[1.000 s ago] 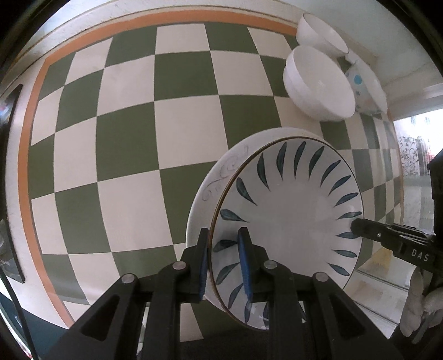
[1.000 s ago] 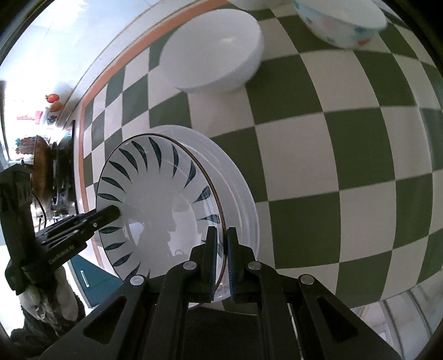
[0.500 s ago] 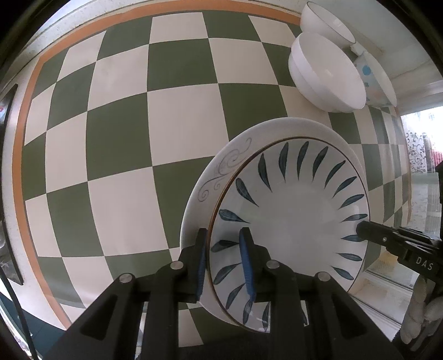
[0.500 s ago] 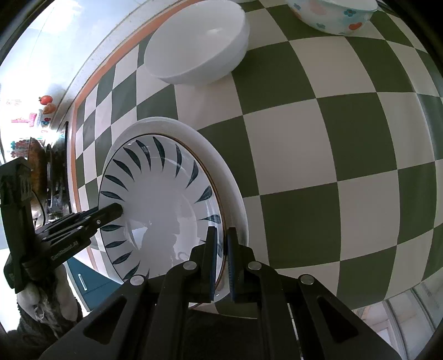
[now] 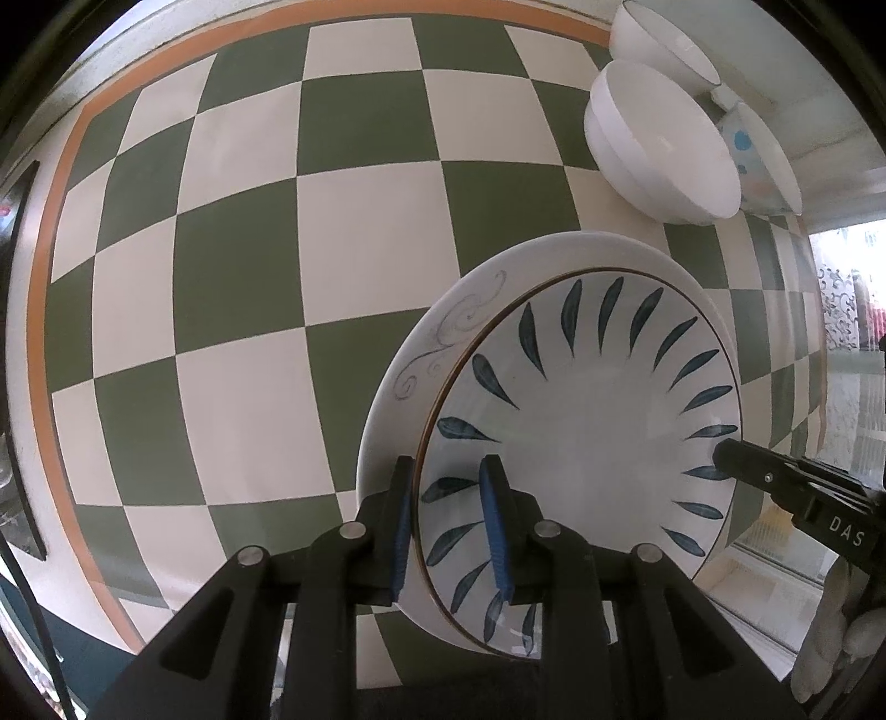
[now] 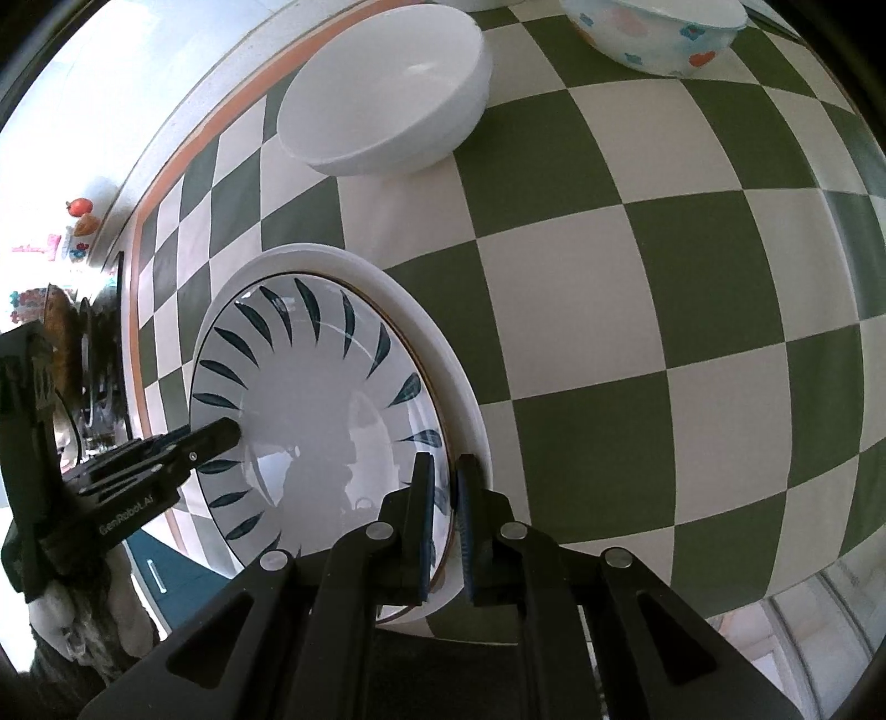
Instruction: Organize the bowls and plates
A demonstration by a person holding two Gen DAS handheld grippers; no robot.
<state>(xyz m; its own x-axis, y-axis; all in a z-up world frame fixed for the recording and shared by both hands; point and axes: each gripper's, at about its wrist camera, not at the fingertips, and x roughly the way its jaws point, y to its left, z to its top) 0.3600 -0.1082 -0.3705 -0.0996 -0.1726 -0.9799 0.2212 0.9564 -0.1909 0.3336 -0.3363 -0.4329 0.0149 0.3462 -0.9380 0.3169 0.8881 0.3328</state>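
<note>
A plate with blue leaf marks [image 5: 587, 437] sits nested on a larger white plate with a grey swirl [image 5: 443, 338] on the checkered table. My left gripper [image 5: 446, 515] is shut on the leaf plate's near rim. My right gripper [image 6: 446, 512] is shut on the opposite rim of the leaf plate [image 6: 315, 410]; the white plate's rim [image 6: 454, 365] shows just outside it. Each gripper shows in the other's view, the right gripper's fingers [image 5: 775, 476] and the left gripper's fingers [image 6: 183, 448]. A white bowl [image 5: 659, 138] stands beyond the plates.
A second white bowl [image 5: 659, 44] and a bowl with coloured dots [image 5: 764, 160] stand by the far table edge; the dotted bowl also shows in the right wrist view [image 6: 659, 33]. The green and white checkered cloth [image 5: 277, 249] has an orange border.
Both grippers have lowered the leaf plate onto the white plate; it now sits nested lower in it. The bowls have not moved.
</note>
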